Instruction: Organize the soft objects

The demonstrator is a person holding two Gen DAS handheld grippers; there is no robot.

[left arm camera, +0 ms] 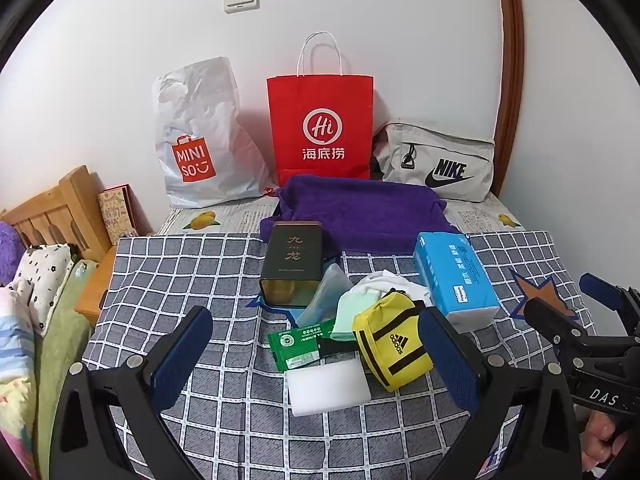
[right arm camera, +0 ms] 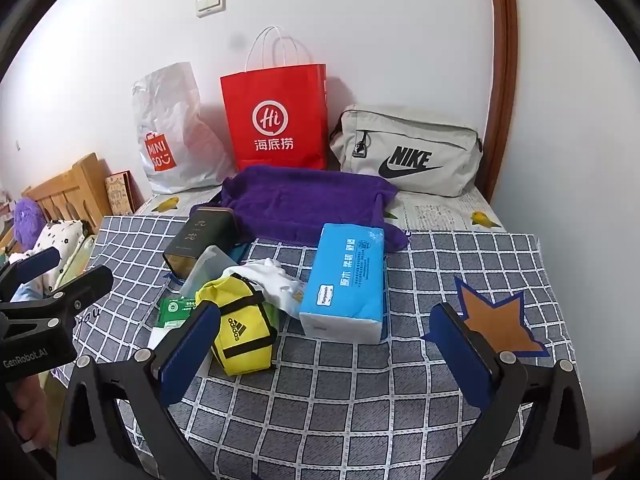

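Both tongs, left tongs (left arm camera: 316, 356) and right tongs (right arm camera: 326, 350), gape wide, empty; take the yellow fabric Adidas pouch (left arm camera: 390, 344) between left pads squarely.

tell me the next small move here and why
Probably ease the left gripper forward and down onto the yellow adidas pouch. Both grippers are open and empty, the pouch lies nearest, just ahead of the left fingers, on top of the pile, and the three bags at the wall wait unfilled.
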